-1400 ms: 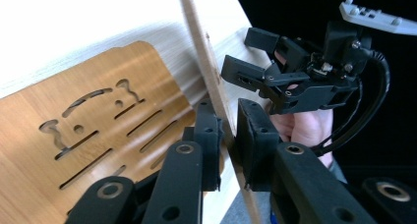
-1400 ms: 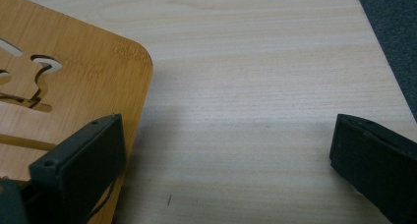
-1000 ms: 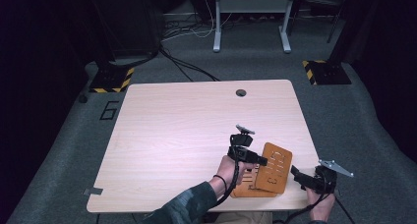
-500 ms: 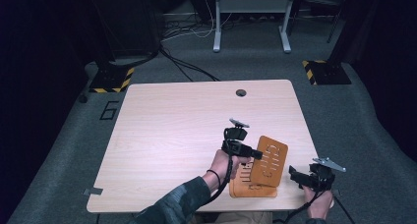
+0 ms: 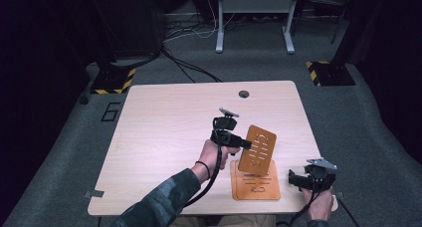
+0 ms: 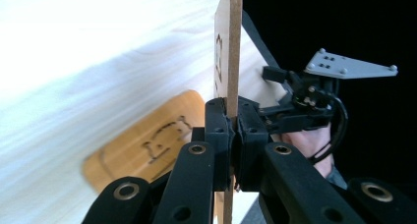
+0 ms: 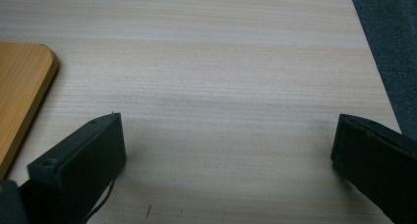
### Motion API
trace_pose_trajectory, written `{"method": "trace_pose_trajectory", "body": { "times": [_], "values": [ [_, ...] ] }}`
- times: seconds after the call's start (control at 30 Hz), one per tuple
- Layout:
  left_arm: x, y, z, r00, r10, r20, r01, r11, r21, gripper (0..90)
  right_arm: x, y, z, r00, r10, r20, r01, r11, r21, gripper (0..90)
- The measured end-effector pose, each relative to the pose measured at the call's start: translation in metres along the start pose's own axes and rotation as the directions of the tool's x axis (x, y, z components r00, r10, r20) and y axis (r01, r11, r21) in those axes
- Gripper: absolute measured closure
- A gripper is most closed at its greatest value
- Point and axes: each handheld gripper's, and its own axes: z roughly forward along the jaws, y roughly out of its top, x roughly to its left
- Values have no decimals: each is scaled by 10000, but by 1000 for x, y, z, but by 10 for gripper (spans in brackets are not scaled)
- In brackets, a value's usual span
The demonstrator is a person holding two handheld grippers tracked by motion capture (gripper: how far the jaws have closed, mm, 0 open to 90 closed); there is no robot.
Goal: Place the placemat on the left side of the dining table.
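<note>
Clearly, the left gripper [image 5: 247, 144] is clamping the edge of a thin wooden panel [image 5: 257, 150], holding it tilted up off the table [image 5: 164, 132], probably so its slotted face is clearing the flat panel [image 5: 255, 184] lying beneath at the near right; both boards are looking like smooth orange-brown fibreboard with rounded corners and cut-out markings, though these are too small to read; the right gripper [image 5: 294, 178] is hovering wide apart and empty, just right of the flat panel.

Right tongs [image 7: 228, 150] spread wide over bare table [image 7: 236, 62]; wooden board [image 7: 19, 91] corner at left
</note>
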Motion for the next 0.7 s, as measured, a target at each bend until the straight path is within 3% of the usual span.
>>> {"method": "trace_pose_trajectory", "body": {
  "times": [0.4, 0.5, 0.7],
  "values": [
    [22, 9, -35, 9972, -146, -730, 123, 9994, -319, 863, 1, 1, 1, 9999, -76, -106, 75, 10000, -26, 0],
    [29, 11, -43, 9953, -50, -966, 25, 9997, -257, 863, 0, 1, 1, 9999, -98, -106, 97, 9999, -38, 0],
    [43, 14, -59, 9893, -236, -1437, 186, 9992, -358, 863, 0, 1, 1, 9999, -89, -105, 88, 10000, -35, 0]
  ]
}}
